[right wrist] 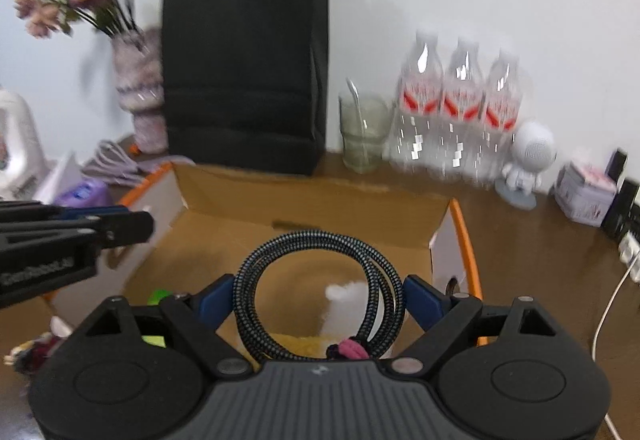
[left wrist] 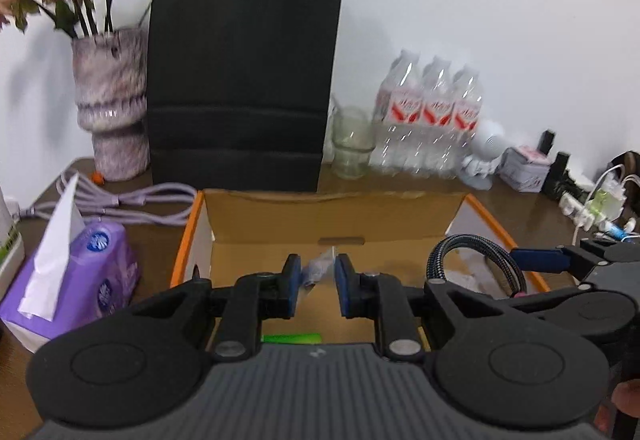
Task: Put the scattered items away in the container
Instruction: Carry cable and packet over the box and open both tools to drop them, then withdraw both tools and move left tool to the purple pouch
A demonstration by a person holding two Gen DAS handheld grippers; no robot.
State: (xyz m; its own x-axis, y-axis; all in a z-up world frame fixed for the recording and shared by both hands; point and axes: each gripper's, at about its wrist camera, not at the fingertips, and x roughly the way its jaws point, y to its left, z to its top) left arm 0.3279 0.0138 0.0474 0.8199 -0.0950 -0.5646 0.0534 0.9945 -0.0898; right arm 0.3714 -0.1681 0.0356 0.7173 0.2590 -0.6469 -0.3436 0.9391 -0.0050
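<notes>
**Both grippers over the open box, each with a load**

My left gripper [left wrist: 318,286] is clenched on a small clear packet [left wrist: 316,268], pinched between the blue pads [left wrist: 294,282]; just below its fingers I see a green item [left wrist: 292,338] on the box floor. My right gripper [right wrist: 316,294] grasps a coiled braided cable [right wrist: 318,280], the loop standing up between the fingers, a pink tie [right wrist: 350,350] at its base. Under and beyond that coil lies something white [right wrist: 346,290], blurred. The box [left wrist: 332,211] sits open beneath both tools, orange-edged, its far flap upright. Left of my left gripper is a tissue pack [left wrist: 76,276]. Past the box stand a black bag [left wrist: 244,79], a vase [left wrist: 110,99], a glass [left wrist: 352,147] and bottles [left wrist: 430,115].
</notes>
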